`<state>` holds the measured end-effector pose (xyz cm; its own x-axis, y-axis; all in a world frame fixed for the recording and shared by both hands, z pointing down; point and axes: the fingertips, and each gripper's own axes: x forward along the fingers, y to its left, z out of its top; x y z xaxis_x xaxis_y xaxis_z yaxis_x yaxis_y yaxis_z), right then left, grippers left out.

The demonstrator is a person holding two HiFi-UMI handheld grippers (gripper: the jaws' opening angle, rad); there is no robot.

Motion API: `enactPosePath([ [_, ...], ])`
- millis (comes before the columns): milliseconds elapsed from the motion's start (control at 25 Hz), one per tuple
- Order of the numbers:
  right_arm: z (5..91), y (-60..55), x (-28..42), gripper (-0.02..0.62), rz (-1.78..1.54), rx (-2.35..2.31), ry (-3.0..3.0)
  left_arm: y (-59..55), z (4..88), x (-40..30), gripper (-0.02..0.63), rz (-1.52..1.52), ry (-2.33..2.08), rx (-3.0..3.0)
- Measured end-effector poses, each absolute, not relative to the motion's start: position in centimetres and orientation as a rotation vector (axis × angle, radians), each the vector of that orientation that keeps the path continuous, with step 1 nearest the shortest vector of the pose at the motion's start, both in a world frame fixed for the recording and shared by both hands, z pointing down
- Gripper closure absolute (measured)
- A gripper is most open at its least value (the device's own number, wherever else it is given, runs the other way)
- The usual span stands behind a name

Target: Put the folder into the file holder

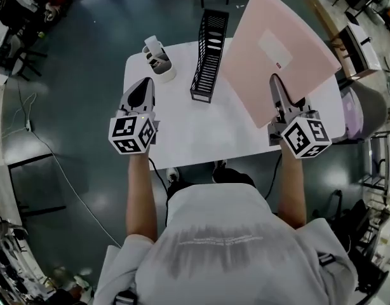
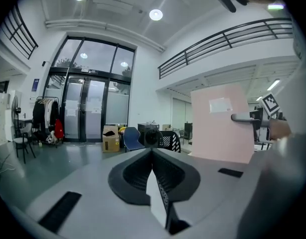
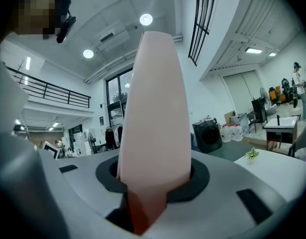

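Observation:
A large pink folder (image 1: 277, 53) is lifted above the right part of the white table (image 1: 182, 138), tilted, with a small white label on its face. My right gripper (image 1: 275, 88) is shut on its near edge. In the right gripper view the folder (image 3: 155, 103) stands edge-on between the jaws (image 3: 145, 203). The black mesh file holder (image 1: 208, 54) stands upright at the table's middle back, left of the folder. My left gripper (image 1: 143, 89) hovers over the table's left side, shut and empty. In the left gripper view its jaws (image 2: 154, 171) meet, and the folder (image 2: 223, 128) shows at the right.
A small white container (image 1: 159, 60) with things in it sits at the table's back left, just beyond my left gripper. Dark floor surrounds the table, with cables on it at the left. Furniture and boxes (image 1: 357, 46) crowd the right side.

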<state>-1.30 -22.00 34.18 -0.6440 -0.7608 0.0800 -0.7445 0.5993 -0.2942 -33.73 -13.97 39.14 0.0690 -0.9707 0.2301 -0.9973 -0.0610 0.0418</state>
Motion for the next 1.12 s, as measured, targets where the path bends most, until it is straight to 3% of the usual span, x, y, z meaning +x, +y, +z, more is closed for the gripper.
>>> enactPosePath([
  [680, 34.8, -12.0, -10.6, 0.423, -0.371, -1.87, 2.453, -15.0, 41.0, -41.0, 0.59, 0.239, -1.512, 2.523],
  [1120, 34.1, -12.8, -14.4, 0.423, -0.33, -2.042, 2.309, -15.0, 39.9, -43.6, 0.589, 0.236, -1.378, 2.623],
])
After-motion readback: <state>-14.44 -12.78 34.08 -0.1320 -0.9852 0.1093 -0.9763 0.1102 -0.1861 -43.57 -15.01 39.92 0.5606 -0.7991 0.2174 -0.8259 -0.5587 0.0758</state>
